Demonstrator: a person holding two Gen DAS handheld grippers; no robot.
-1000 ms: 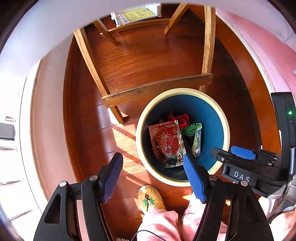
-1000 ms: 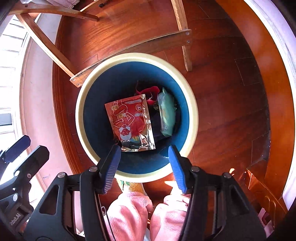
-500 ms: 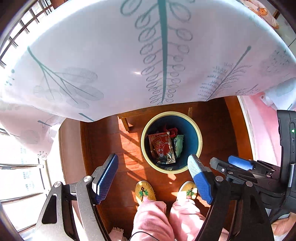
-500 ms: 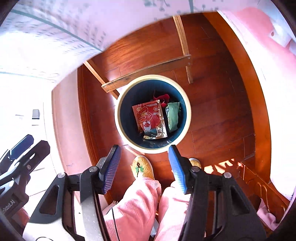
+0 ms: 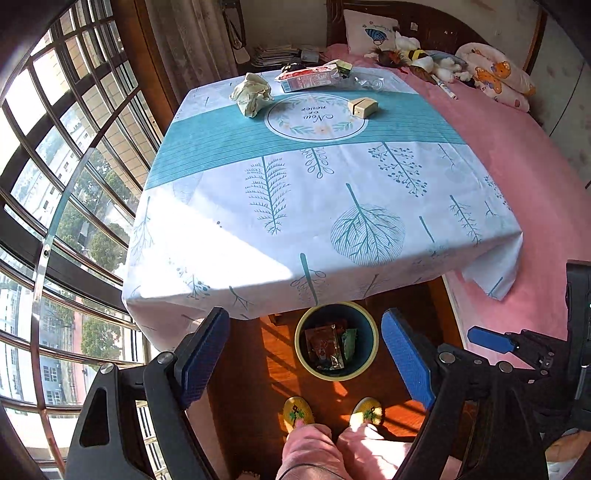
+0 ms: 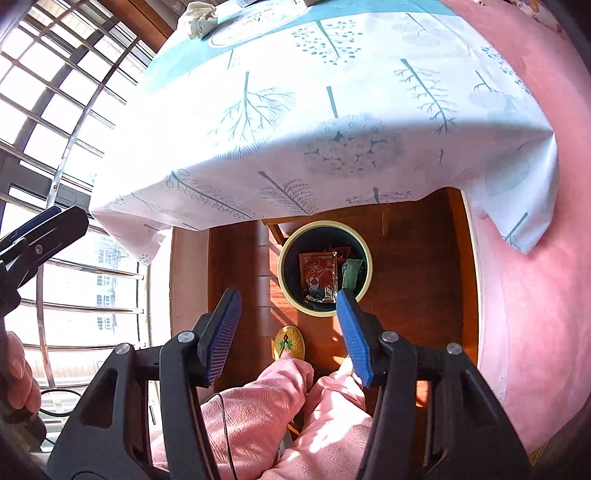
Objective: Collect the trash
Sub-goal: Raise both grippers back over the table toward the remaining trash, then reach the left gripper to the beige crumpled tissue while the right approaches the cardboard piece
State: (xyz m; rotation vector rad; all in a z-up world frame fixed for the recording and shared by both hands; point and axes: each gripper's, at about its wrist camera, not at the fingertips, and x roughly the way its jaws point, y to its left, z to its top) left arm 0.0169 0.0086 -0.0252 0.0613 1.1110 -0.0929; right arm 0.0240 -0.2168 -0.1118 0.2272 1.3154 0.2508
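A blue bin with a cream rim [image 5: 372, 349] [image 6: 284, 280] stands on the wood floor by the table's near edge, holding a red foil packet [image 5: 323, 345] [image 6: 318, 274] and a green wrapper [image 5: 349, 343] [image 6: 351, 272]. High above it, my left gripper [image 5: 306, 328] is opening its jaws with nothing between them. My right gripper [image 6: 286, 301] stands open and empty too. On the table's far end lie a crumpled paper [image 5: 251, 93] [image 6: 199, 18], a red and white packet [image 5: 308, 76], a tan box [image 5: 363, 107] and a clear wrapper [image 5: 369, 81].
The table wears a white and teal leaf-print cloth [image 5: 317, 199] [image 6: 317, 110]. A pink bed [image 5: 524, 177] [image 6: 535, 258] with soft toys runs along the right. Barred windows [image 5: 59, 184] fill the left. A person's pink trouser legs and yellow slippers [image 5: 298, 411] stand below.
Both grippers have risen from just over the bin to above table height, so the tabletop and its litter came into view. The left jaws have spread wider. The right jaws kept their gap.
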